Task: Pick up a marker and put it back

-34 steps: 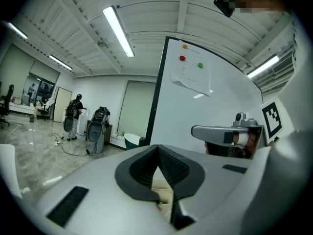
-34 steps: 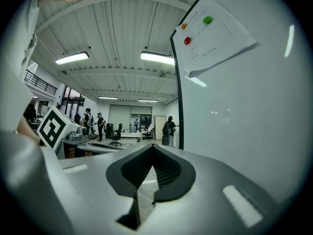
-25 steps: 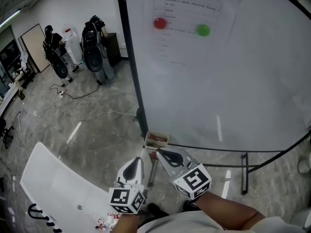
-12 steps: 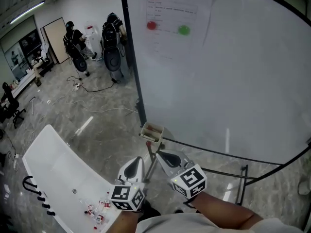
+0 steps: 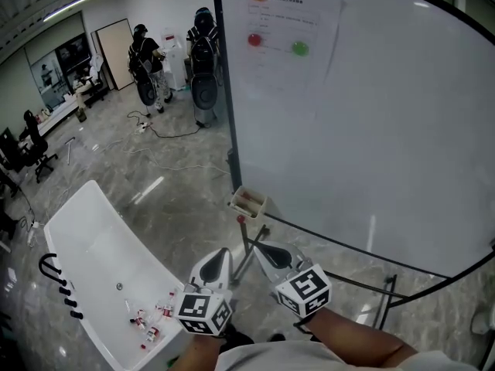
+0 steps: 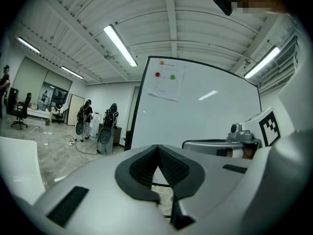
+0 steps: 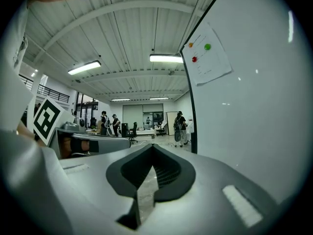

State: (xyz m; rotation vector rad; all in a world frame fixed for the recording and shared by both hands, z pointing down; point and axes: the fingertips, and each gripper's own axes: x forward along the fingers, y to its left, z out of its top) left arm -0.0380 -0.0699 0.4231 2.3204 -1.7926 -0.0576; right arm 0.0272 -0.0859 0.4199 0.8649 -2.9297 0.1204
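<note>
A small open tray point(image 5: 249, 202) with red markers in it hangs at the lower left corner of the whiteboard point(image 5: 371, 114). A red-capped tip point(image 5: 240, 219) shows just below the tray. Both grippers are held side by side below the tray, apart from it, and point toward the board's corner. My left gripper point(image 5: 220, 252) is shut with nothing between its jaws, as the left gripper view point(image 6: 157, 147) also shows. My right gripper point(image 5: 257, 244) is shut and empty too, its pads meeting in the right gripper view point(image 7: 152, 146).
A sheet of paper point(image 5: 290, 22) with coloured magnets is on the board. The board's black stand point(image 5: 387, 288) runs along the floor. A white table point(image 5: 93, 246) with small bits on it stands at the left. People with backpacks point(image 5: 205, 60) and cables are farther back.
The view has swung so the whiteboard sits further right and more of the room and white table shows at left. Both grippers travelled along together and stay shut.
</note>
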